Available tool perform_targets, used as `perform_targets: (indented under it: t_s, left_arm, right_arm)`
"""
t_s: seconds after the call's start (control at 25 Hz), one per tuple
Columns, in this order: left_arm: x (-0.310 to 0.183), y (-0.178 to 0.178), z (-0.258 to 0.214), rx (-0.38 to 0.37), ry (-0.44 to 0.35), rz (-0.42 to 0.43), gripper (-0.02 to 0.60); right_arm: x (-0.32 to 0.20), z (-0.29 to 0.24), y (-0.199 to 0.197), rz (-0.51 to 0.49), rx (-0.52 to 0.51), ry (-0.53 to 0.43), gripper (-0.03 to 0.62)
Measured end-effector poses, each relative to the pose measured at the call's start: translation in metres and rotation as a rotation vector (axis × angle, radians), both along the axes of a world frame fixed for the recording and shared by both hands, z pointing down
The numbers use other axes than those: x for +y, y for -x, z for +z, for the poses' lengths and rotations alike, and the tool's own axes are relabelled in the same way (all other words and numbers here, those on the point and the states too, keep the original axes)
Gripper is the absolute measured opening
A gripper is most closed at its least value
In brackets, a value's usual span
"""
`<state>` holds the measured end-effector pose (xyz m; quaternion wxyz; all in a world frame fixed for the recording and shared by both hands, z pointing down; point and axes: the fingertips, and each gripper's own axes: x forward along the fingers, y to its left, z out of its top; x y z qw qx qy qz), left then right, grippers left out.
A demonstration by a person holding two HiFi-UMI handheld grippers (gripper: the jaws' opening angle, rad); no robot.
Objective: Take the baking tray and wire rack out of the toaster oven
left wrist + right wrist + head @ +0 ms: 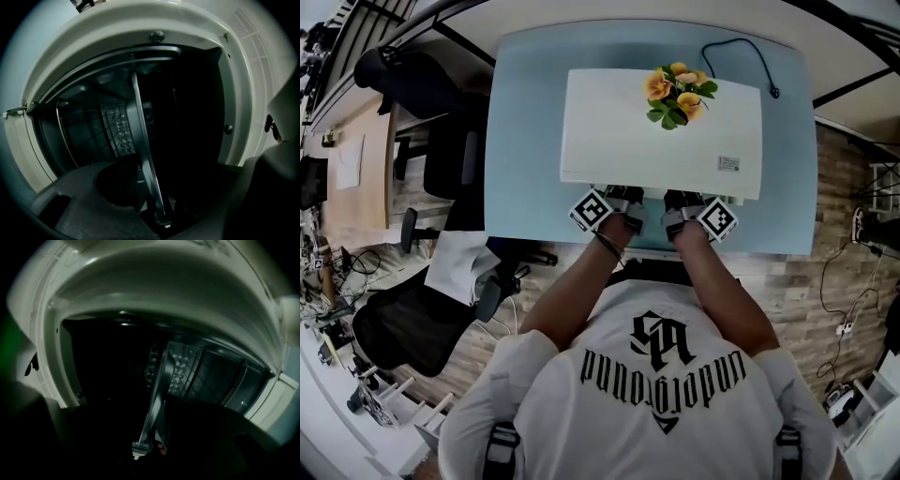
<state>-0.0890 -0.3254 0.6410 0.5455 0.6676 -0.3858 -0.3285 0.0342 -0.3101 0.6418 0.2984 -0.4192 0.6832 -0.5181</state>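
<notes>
Left gripper (161, 219): clamped on the baking tray (140, 140) rim, seen edge-on
Right gripper (147, 447): clamped on that same rim; neither hand nearer
Tray: inside the toaster oven (661, 141) on the table (525, 141), at 12 o'clock from me; long axis 9 to 3 o'clock
Wire rack (117, 131): deeper inside, beside the tray
Writing: oven-top label (728, 163) too small to read; my shirt print seems to say "underground"

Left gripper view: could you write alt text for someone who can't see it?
The thin rim of a metal tray runs edge-on into the gap between the dark jaws of the left hand-held gripper, inside an open white toaster oven. A wire rack shows dimly beside it; too dark to tell whether the jaws pinch the rim.
</notes>
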Motion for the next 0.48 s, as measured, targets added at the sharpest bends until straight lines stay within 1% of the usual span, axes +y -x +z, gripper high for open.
perform_targets:
  t_s: [0.08, 0.16, 0.28, 0.36, 0.48]
  left_arm:
    - [0.001, 0.0, 0.002, 0.003, 0.016, -0.006, 0.154]
    - [0.003, 0.002, 0.007, -0.003, 0.031, -0.011, 0.108]
    - [0.006, 0.003, 0.008, 0.005, 0.039, -0.017, 0.106]
    - [0.009, 0.002, 0.006, 0.014, 0.039, -0.016, 0.106]
    - [0.015, 0.001, 0.005, -0.001, 0.032, -0.001, 0.106]
  right_arm:
    - [0.0, 0.001, 0.0, 0.01, -0.024, 0.011, 0.112]
    - [0.002, 0.002, 0.001, 0.017, -0.044, 0.023, 0.107]
    - [0.006, 0.006, 0.0, 0.018, -0.043, 0.043, 0.109]
    - [0.008, 0.005, -0.001, 0.012, -0.02, 0.037, 0.109]
    - [0.014, 0.006, -0.002, 0.008, -0.009, 0.03, 0.109]
